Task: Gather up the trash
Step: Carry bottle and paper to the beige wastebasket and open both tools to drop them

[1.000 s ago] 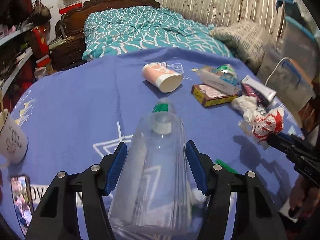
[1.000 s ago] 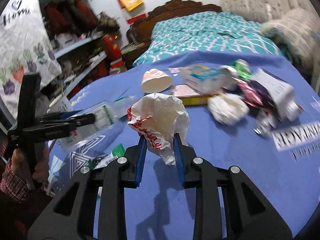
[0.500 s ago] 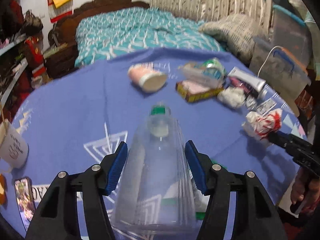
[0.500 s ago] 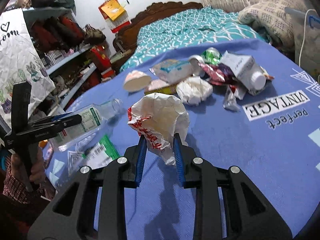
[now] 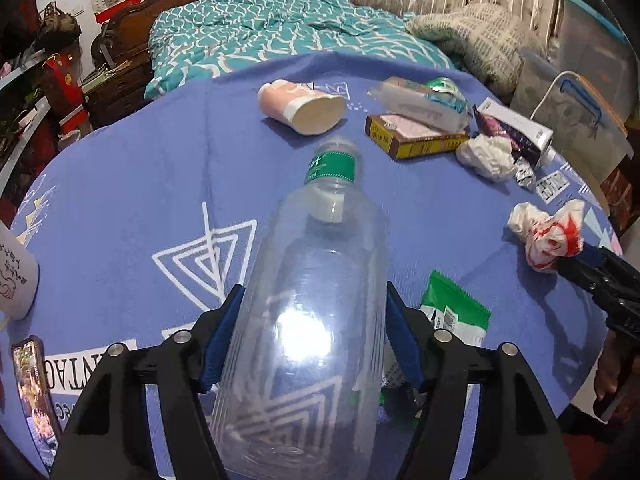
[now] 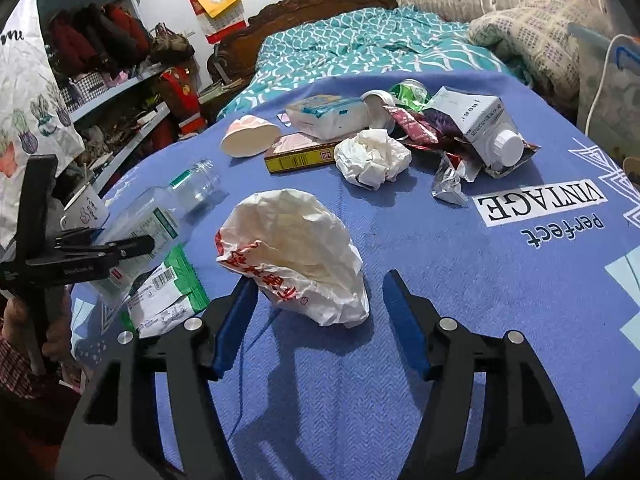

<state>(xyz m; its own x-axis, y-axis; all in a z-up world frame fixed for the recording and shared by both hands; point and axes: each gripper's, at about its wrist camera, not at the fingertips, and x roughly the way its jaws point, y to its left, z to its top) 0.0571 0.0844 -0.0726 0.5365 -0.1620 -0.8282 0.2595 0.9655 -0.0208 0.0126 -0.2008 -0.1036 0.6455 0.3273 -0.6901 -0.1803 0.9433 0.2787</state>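
Right gripper [image 6: 316, 316] has just been opening, crumpled paper bag [image 6: 294, 252] loose between its jaws on the worktop [image 6: 480, 300] | left gripper [image 5: 310, 336] clamps clear bottle [image 5: 316, 300], neck pointing away | remaining trash lies farther away, nearer right hand.

We see each hand-held tool built the same: the left gripper [image 5: 312, 332] and right gripper [image 6: 316, 320] have matte black, angular arms with cut-out windows. Silver round screws sit on the knuckles, and ribbed blue pads [image 6: 234, 326] line the inner faces of the jaws. A red-and-white checked sleeve [image 6: 16, 364] shows at the wrist of the person's left hand [image 6: 28, 328].
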